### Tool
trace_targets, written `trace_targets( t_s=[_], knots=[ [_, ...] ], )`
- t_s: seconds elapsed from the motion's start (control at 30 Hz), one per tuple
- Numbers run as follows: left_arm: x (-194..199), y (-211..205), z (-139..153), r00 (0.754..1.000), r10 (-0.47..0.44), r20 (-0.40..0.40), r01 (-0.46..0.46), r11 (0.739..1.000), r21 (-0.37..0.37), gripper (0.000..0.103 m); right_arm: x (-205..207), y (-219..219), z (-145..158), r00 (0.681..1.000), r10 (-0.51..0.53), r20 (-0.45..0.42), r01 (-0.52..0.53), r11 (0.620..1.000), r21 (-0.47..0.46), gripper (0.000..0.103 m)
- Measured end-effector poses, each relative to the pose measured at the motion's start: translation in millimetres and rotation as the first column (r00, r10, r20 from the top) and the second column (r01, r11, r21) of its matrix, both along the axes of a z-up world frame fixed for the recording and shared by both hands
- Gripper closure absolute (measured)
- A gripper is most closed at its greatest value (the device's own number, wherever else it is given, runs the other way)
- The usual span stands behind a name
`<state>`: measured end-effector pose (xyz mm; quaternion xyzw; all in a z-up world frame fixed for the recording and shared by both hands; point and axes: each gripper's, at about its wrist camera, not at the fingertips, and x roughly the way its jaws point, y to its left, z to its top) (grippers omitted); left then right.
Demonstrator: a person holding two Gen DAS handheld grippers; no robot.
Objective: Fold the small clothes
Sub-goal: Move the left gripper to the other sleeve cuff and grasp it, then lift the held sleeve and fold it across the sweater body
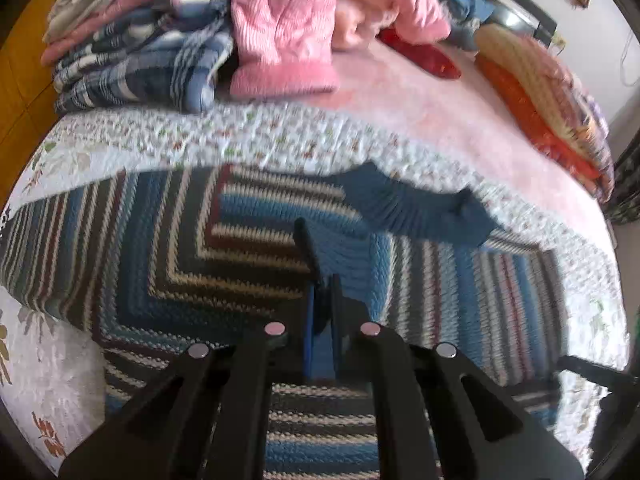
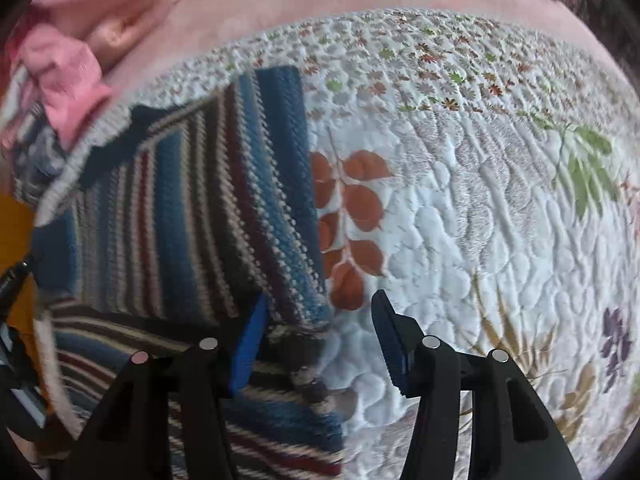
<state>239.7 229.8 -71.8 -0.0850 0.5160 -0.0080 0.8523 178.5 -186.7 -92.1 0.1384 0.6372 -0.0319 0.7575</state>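
A striped knit sweater in blue, dark, cream and maroon lies spread on a floral quilt. Its plain blue ribbed part is folded over the top edge. My left gripper is shut on a fold of the sweater's blue knit near its middle. In the right wrist view the sweater fills the left half, its right edge running down the quilt. My right gripper stands open at that edge; the left finger's blue pad is over the knit and the right finger is over bare quilt.
A pile of clothes sits at the back: blue plaid, pink garments. A red item and a stack of orange and yellow cushions lie on a pink blanket beyond the quilt. An orange floor shows left of the bed.
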Motion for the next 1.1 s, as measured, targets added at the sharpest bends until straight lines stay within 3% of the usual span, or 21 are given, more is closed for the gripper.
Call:
trace_targets(
  t_s=[0.17,0.27,0.33,0.43,0.57,0.7,0.83,0.93,1.1],
  knots=[
    [-2,10,-24,0.999,0.005,-0.047,-0.003,1.000,0.031,0.084,2,1,-5,1.000,-0.007,-0.009,0.006,0.999,-0.049,0.040],
    [-8,24,-14,0.999,0.036,-0.039,-0.036,0.999,0.001,0.078,3,4,5,1.000,-0.012,0.015,0.012,0.999,-0.037,0.047],
    [-15,32,3,0.999,0.047,-0.005,-0.047,0.999,-0.024,0.073,5,8,23,0.997,-0.011,0.077,0.013,1.000,-0.019,0.049],
    [-21,16,18,1.000,-0.019,0.023,0.019,1.000,-0.001,0.064,8,26,47,0.987,0.027,0.156,-0.040,0.996,0.085,0.049],
    [-26,-13,14,0.994,-0.106,0.003,0.106,0.994,-0.024,0.054,15,61,41,0.985,0.108,0.135,-0.126,0.983,0.133,0.050],
    [-22,-27,-13,0.990,-0.129,-0.057,0.129,0.992,-0.008,0.054,17,84,19,0.984,0.161,0.080,-0.166,0.983,0.074,0.050],
    [-17,-17,-44,0.987,-0.090,-0.136,0.086,0.996,-0.034,0.054,16,75,0,0.988,0.153,0.038,-0.155,0.985,0.076,0.051],
    [-19,-16,-48,0.988,-0.098,-0.118,0.095,0.995,-0.033,0.052,15,73,-4,0.990,0.133,0.035,-0.136,0.986,0.099,0.051],
    [-19,-20,-46,0.987,-0.102,-0.123,0.100,0.995,-0.023,0.050,16,86,-5,0.985,0.171,0.031,-0.172,0.984,0.037,0.049]
  ],
)
